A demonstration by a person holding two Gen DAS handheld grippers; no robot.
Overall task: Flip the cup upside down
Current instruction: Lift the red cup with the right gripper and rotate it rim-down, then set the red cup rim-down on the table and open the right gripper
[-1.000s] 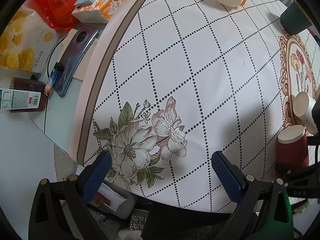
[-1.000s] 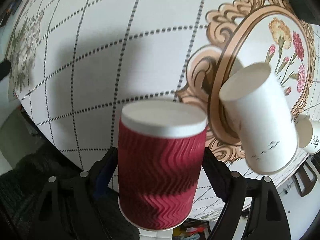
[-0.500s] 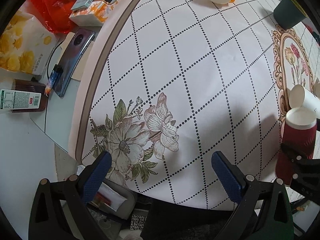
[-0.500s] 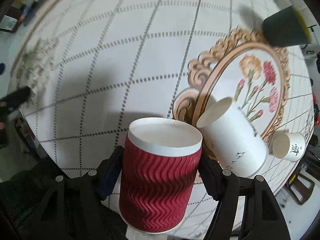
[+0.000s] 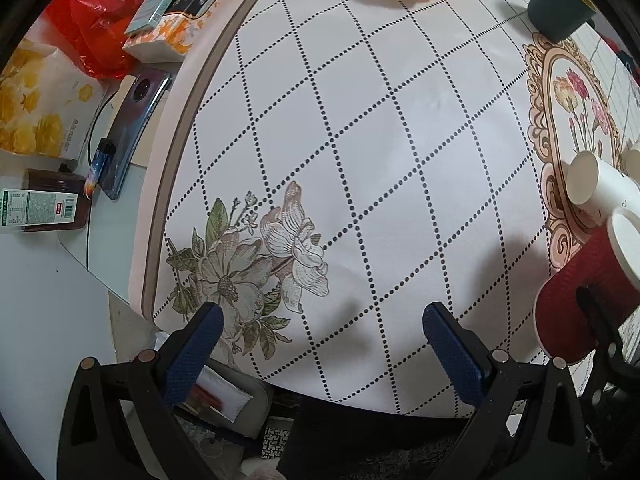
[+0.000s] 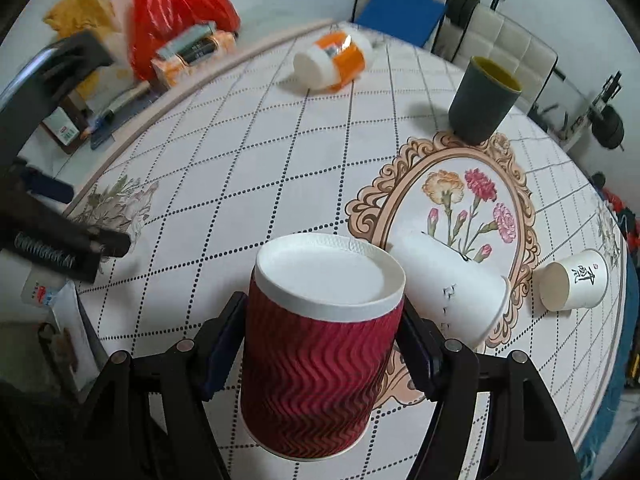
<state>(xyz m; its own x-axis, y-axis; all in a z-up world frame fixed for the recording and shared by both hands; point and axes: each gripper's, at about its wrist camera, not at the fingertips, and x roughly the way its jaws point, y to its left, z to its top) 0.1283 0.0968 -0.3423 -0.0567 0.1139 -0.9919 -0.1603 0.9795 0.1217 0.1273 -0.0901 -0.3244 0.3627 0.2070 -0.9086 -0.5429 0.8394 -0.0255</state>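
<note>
My right gripper (image 6: pixel 320 344) is shut on a red ribbed paper cup (image 6: pixel 316 364), held above the table with its white flat base end pointing away from the camera. The same cup (image 5: pixel 580 300) shows at the right edge of the left wrist view, lying on its side in the air. My left gripper (image 5: pixel 320 336) is open and empty over the flower print near the table's front edge.
A white paper cup (image 6: pixel 452 292) lies on its side just right of the red cup, a smaller one (image 6: pixel 572 284) farther right. A dark green cup (image 6: pixel 484 100) stands upright at the back. An orange-white container (image 6: pixel 332 62) lies on its side. A phone (image 5: pixel 132 128) and boxes sit left of the table.
My right gripper has tilted upward with the red cup, so the view now looks across the table instead of down. In the left wrist view the red cup has turned from upright to sideways.
</note>
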